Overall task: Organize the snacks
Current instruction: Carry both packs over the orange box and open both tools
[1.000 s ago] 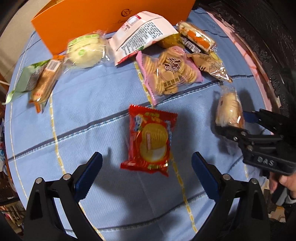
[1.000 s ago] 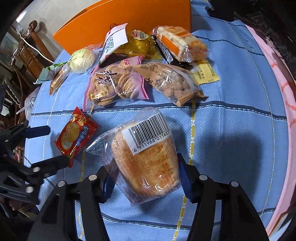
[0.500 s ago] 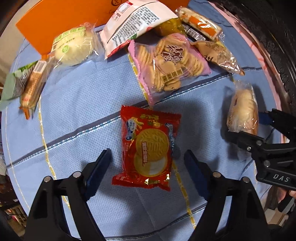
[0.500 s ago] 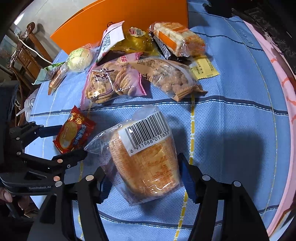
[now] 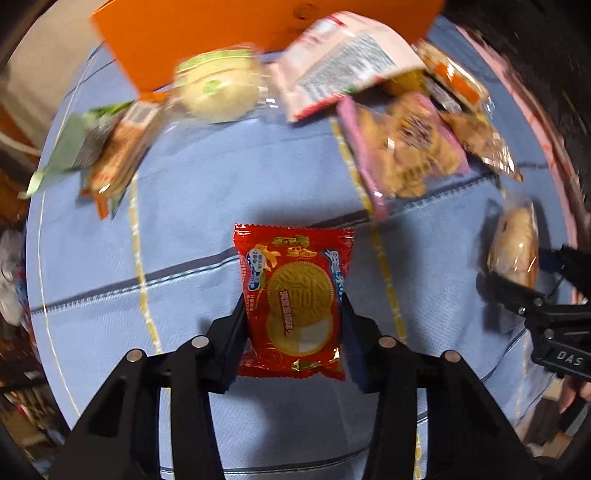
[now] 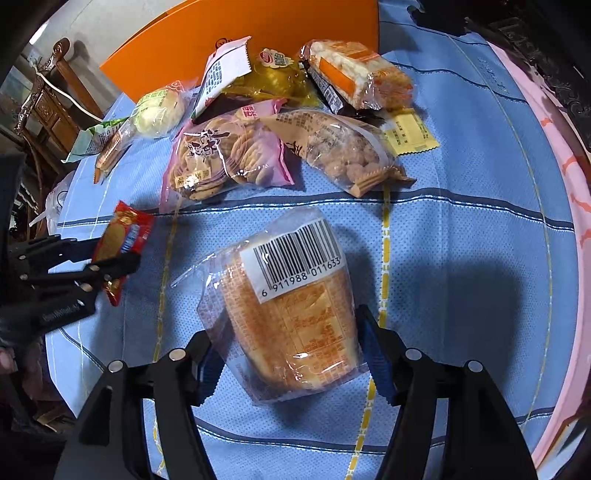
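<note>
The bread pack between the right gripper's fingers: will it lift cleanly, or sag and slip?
The bread pack probably squashes easily: a soft loaf in loose clear film. The glossy wrap may slide on the right gripper, whose jaws flank its lower end. The barcoded end sticks out well past them, so it could droop when raised.

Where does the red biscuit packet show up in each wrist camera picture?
Left wrist: red biscuit packet at lower centre, between the left tool's fingers.
Right wrist: same packet at the left edge, in that tool.
Shared landmark: the orange box at the top of both.
</note>
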Action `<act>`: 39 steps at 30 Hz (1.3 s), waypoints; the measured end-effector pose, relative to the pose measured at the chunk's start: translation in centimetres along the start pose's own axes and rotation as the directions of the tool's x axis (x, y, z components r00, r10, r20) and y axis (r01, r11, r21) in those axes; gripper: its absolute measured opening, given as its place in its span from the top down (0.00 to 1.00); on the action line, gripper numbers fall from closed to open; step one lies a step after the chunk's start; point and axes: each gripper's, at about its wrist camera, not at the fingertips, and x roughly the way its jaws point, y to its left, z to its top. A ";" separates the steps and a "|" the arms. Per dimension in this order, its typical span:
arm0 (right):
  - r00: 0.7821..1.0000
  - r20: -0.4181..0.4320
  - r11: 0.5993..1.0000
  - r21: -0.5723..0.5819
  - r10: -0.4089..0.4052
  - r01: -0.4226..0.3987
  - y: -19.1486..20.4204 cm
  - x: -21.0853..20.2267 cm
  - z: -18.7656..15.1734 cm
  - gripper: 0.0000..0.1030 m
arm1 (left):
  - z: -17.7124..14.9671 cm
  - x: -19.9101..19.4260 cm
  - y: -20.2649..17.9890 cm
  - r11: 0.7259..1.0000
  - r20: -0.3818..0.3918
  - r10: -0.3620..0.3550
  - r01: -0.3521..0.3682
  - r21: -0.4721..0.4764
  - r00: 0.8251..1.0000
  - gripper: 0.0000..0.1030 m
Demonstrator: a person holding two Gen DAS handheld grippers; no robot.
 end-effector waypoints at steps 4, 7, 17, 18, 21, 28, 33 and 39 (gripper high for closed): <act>1.000 0.007 1.000 -0.004 -0.010 0.010 0.2 -0.1 0.2 0.42 | -0.7 -0.8 2.1 0.999 0.007 -0.005 0.005 -0.054 1.000 0.57; 1.000 0.026 1.000 -0.016 0.016 -0.016 1.0 -1.0 0.6 0.44 | -1.2 -1.9 3.4 0.996 0.023 -0.013 0.015 -0.087 1.000 0.57; 0.977 0.198 0.996 -0.067 0.078 -0.066 2.8 -7.7 5.4 0.44 | 1.2 -9.7 6.1 0.984 0.199 -0.090 0.117 -0.132 0.976 0.57; 0.971 0.224 0.995 -0.068 0.084 -0.071 2.7 -8.6 6.4 0.44 | 1.9 -10.6 6.0 0.984 0.219 -0.095 0.126 -0.130 0.971 0.57; 0.953 0.291 0.995 -0.060 0.089 -0.074 2.0 -10.8 9.7 0.44 | 5.1 -13.6 6.2 0.985 0.293 -0.090 0.128 -0.113 0.952 0.56; 0.904 0.415 0.993 0.014 0.100 -0.116 -0.3 -13.2 18.2 0.44 | 15.1 -16.5 7.3 0.983 0.371 -0.102 0.151 -0.107 0.923 0.56; 0.899 0.431 0.991 0.071 0.074 -0.115 -1.5 -11.7 24.1 0.44 | 20.5 -15.1 8.1 0.974 0.351 -0.113 0.173 -0.144 0.930 0.56; 0.927 0.374 0.991 0.105 0.041 -0.086 -1.9 -7.9 27.9 0.44 | 23.9 -11.0 8.6 0.966 0.290 -0.119 0.179 -0.189 0.950 0.56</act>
